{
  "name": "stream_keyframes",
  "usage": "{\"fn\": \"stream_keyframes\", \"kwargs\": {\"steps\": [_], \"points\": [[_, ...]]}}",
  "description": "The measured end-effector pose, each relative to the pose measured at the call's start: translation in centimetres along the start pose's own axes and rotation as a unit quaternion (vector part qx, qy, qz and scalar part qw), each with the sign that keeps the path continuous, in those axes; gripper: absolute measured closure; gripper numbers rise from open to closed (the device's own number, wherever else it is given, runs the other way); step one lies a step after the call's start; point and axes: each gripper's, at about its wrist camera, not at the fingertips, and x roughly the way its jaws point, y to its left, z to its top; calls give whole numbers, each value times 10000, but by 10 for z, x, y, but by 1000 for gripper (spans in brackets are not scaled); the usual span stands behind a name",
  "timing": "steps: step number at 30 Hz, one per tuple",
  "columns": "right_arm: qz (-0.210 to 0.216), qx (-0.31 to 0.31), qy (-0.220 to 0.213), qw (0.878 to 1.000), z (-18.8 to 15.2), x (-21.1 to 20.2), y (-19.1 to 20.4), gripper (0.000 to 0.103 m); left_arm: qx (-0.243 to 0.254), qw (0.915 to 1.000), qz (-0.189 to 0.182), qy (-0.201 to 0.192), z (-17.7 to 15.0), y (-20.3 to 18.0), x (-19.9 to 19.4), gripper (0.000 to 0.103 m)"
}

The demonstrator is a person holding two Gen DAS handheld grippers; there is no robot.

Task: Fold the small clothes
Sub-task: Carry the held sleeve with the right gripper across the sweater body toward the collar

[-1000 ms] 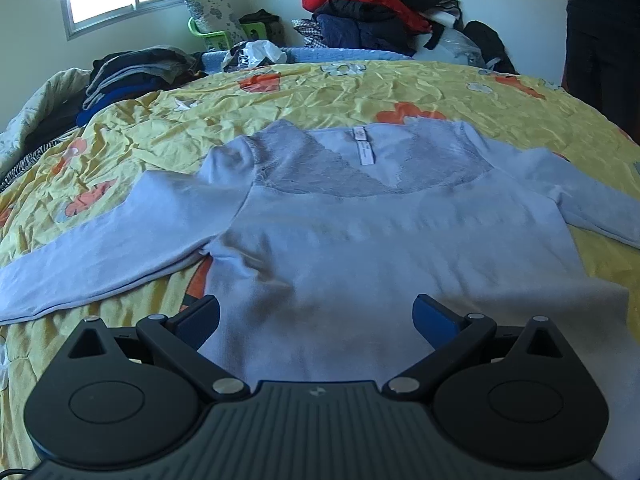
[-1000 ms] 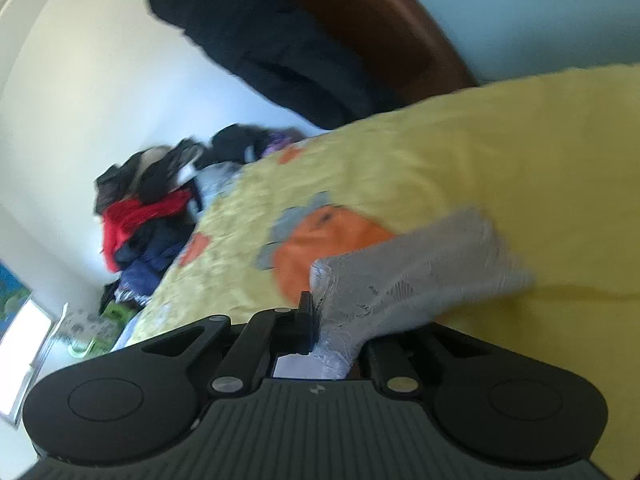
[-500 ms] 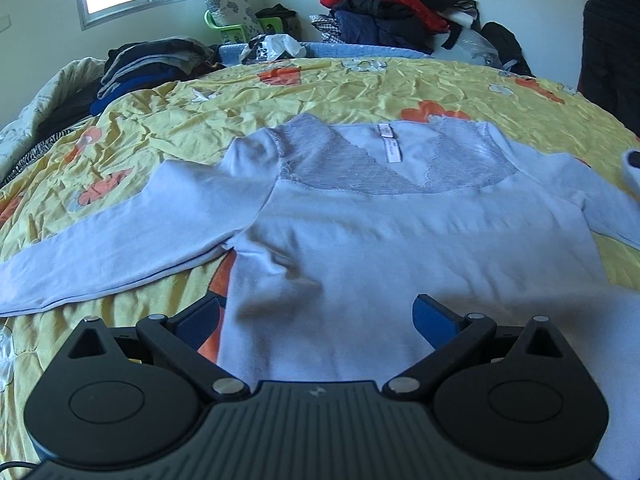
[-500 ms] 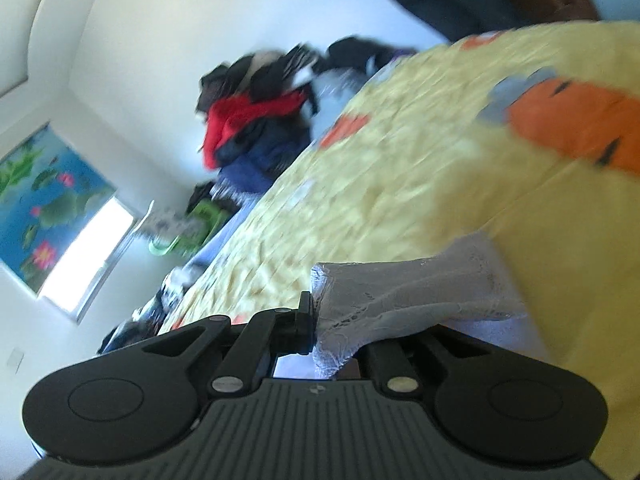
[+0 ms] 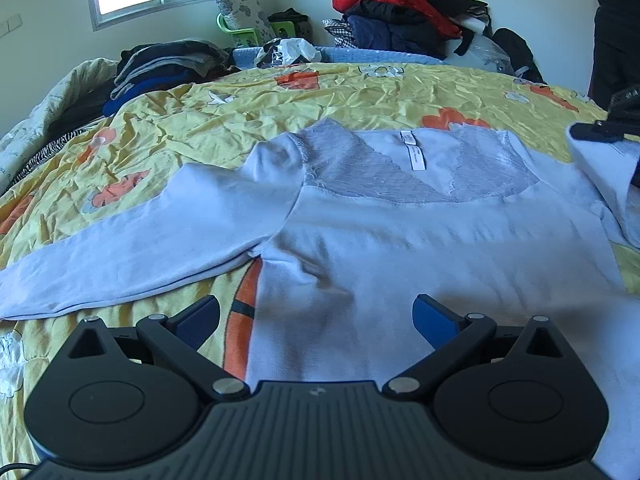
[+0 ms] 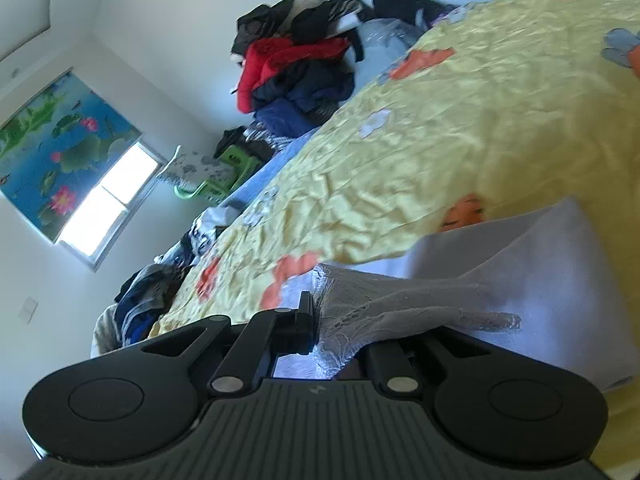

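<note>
**Sleeve cuff pinched, hem end uncovered**

The right gripper (image 6: 336,332) is clamped on the lace cuff (image 6: 400,312); fabric hides its right finger. The left gripper (image 5: 316,320) is spread wide, gripping nothing, above the shirt (image 5: 400,240) hem. The shirt lies flat on the yellow bedspread (image 5: 360,96), its right sleeve cut off at the frame edge. Beyond, a blurred clothes pile (image 5: 400,12).

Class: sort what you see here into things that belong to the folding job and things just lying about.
Job: white top; its right sleeve; right gripper, shut on the sleeve; left gripper, open.

Lying about: clothes heap; folded stack; green stool.
</note>
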Motion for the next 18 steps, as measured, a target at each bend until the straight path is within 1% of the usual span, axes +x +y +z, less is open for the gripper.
{"fn": "stream_keyframes", "kwargs": {"steps": [6, 18], "points": [[177, 14, 157, 9997, -9, 12, 20, 96, -75, 9999, 76, -30, 1, 11, 1, 0], [285, -87, 396, 9988, -33, 38, 55, 96, -413, 9990, 168, -21, 1, 40, 2, 0]]}}
